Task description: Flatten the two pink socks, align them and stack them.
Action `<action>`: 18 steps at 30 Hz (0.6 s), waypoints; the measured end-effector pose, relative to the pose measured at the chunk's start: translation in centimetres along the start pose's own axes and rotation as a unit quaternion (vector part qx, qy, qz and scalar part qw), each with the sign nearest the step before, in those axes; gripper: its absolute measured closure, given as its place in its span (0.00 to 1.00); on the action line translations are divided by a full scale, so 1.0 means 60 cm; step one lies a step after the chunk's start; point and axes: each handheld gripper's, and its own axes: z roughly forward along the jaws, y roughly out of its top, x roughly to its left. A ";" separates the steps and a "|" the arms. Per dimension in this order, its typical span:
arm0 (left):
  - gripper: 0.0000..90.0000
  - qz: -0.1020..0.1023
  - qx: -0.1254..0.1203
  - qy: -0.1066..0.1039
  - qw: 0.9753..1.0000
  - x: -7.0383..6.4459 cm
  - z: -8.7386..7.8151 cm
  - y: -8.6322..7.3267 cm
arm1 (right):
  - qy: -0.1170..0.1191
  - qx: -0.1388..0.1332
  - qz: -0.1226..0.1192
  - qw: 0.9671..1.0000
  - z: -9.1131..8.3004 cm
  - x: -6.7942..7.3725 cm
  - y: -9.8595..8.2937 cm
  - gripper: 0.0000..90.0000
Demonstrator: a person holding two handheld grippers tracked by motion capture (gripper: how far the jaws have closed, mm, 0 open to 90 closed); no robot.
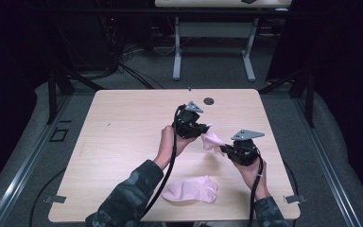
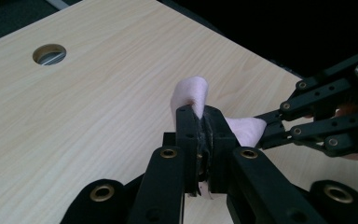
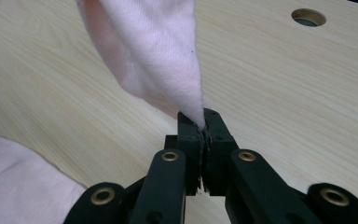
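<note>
While the left gripper (image 2: 204, 122) and right gripper (image 3: 204, 125) each clamp an end of a small soft pink cotton sock (image 1: 211, 140), it hangs stretched between them above the pale wooden table (image 1: 123, 142), a second pink sock (image 1: 191, 190) lying flat near the front edge.

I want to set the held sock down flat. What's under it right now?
Under the held pink sock, pinched by the left gripper and right gripper, is bare wooden table. The second sock lies nearer the person.

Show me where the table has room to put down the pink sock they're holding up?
The table's left half, between its left edge and the left hand-held gripper, is bare. So is the far strip around the round hole. The near edge is crowded by the second sock and both forearms.
</note>
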 end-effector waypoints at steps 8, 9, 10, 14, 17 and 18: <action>0.96 -0.010 0.001 0.003 1.000 -0.003 -0.004 -0.038 | 0.038 0.076 0.015 0.996 -0.018 -0.004 0.017 0.93; 0.96 -0.016 0.004 0.006 1.000 0.001 0.000 -0.046 | 0.039 0.088 0.022 0.995 -0.012 -0.006 0.017 0.90; 0.96 -0.023 0.009 0.008 1.000 0.006 0.005 -0.056 | 0.038 0.094 0.023 0.995 -0.003 -0.009 0.015 0.86; 0.96 -0.053 0.024 0.021 0.998 0.030 0.024 -0.097 | 0.027 0.125 0.038 0.991 0.044 -0.021 -0.003 0.71; 0.96 -0.075 0.026 0.024 0.997 0.046 0.030 -0.122 | 0.035 0.109 0.063 0.991 0.055 -0.031 -0.019 0.68; 0.96 -0.078 0.024 0.030 0.996 0.050 0.029 -0.128 | 0.041 0.104 0.068 0.991 0.054 -0.033 -0.022 0.66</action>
